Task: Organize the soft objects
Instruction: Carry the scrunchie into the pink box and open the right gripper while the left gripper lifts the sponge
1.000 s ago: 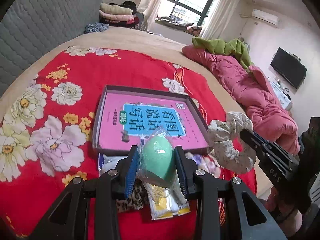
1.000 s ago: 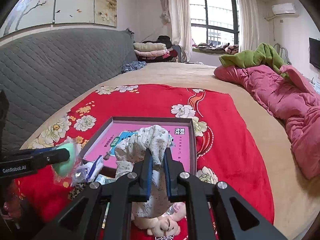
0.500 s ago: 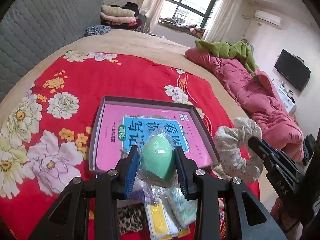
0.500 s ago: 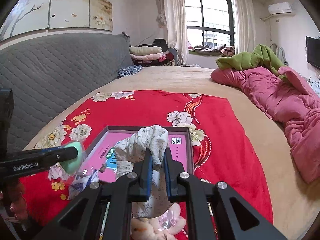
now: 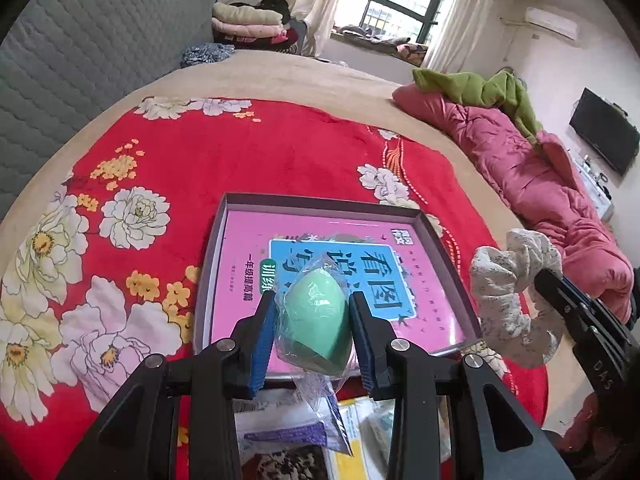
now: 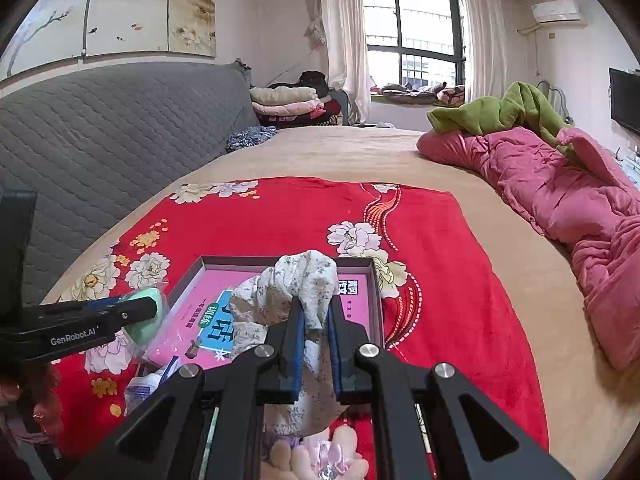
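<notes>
My left gripper (image 5: 314, 304) is shut on a mint-green egg-shaped sponge (image 5: 316, 322) in a clear wrapper, held above the near edge of a shallow grey box (image 5: 320, 202) with a pink book inside. My right gripper (image 6: 316, 310) is shut on a white floral fabric scrunchie (image 6: 298, 282), held over the same box (image 6: 280, 260). From the left wrist view the scrunchie (image 5: 508, 280) hangs at the right; from the right wrist view the sponge (image 6: 146, 320) shows at the left.
The box lies on a red flowered blanket (image 5: 240, 152) on a beige bed. Small packets (image 5: 288, 436) and a leopard-print item lie near the front edge, a pink plush toy (image 6: 316, 456) below my right gripper. A pink quilt (image 6: 560, 200) lies at the right, a grey headboard (image 6: 100, 128) at the left.
Both grippers have moved forward over the box, still holding the sponge and the scrunchie. The packets have slid lower in the left wrist view.
</notes>
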